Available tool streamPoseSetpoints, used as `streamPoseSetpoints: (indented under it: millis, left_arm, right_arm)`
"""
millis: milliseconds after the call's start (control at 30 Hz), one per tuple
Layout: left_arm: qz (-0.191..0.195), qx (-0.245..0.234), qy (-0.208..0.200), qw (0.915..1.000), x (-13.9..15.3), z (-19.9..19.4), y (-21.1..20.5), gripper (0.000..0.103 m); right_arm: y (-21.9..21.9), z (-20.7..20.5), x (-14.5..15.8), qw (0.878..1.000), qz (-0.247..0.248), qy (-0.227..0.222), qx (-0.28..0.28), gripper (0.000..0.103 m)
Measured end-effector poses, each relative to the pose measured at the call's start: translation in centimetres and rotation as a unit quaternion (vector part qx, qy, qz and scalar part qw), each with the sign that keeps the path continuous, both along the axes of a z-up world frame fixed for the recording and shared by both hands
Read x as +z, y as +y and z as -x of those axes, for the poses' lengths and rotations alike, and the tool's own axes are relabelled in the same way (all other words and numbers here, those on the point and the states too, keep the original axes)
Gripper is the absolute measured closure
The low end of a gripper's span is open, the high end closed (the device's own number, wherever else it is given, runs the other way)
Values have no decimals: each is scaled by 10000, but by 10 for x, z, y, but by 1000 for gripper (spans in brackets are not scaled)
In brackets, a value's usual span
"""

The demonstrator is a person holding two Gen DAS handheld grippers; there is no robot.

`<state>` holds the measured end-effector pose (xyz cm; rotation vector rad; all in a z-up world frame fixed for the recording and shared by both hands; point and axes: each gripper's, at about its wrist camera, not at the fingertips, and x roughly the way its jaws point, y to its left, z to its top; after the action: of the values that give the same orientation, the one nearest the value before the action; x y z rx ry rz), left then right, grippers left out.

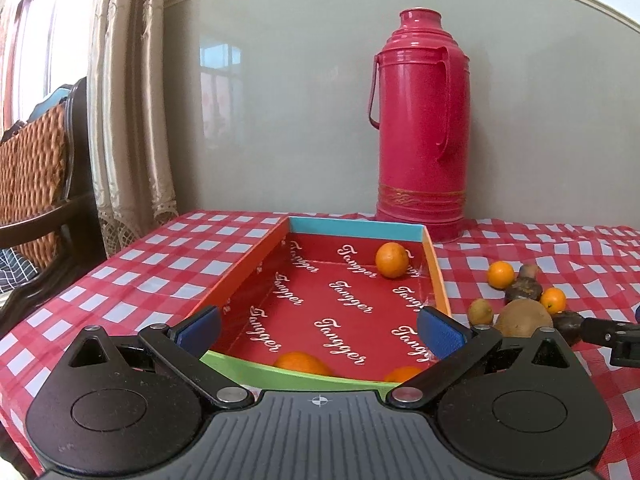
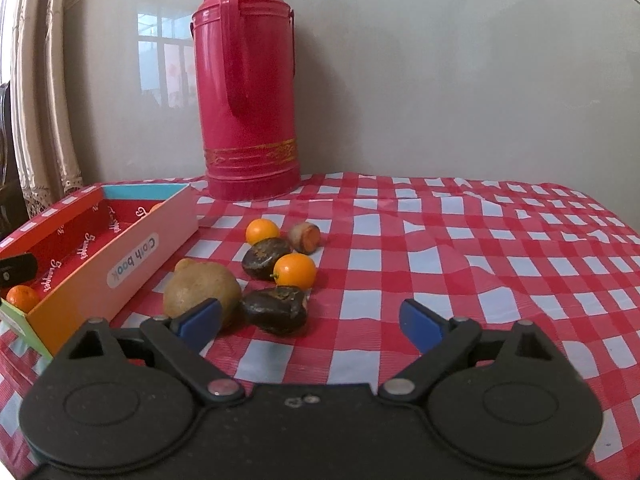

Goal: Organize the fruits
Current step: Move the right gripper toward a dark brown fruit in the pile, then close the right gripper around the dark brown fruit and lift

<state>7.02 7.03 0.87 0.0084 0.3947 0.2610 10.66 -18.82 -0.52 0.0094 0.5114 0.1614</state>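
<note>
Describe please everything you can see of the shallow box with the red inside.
The box is a shallow open tray, apparently cardboard, lying flat on the checked tablecloth, left of the loose fruit. Its red lining repeats a white script word; the walls are orange, blue and green, and the outer right side bears a label. Three oranges lie inside: one in the far corner, two by the near wall.

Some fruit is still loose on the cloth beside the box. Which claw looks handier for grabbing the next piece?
Probably the right claw: it is open, with the loose fruit just ahead of it. The left claw, also open, hovers over the box.
</note>
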Motion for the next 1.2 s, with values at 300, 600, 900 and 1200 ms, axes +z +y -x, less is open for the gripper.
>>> streamPoseSetpoints:
  millis: [300,600,900,1200]
  left_arm:
    - [33,142,1,9999,0,4,15,0]
    - [32,331,11,9994,-1,7,32,0]
    - [21,539,90,9985,-5,12,52,0]
    - [16,642,103,9979,-6,14,61,0]
  right_arm:
    - [4,-11,-6,9996,-14,272,24,31]
    - [16,-23,-9,9992,44,406,53,34]
    - [19,-34,-13,9986,113,523,5,43]
    - [22,-39,-15,9979,34,643,87,63]
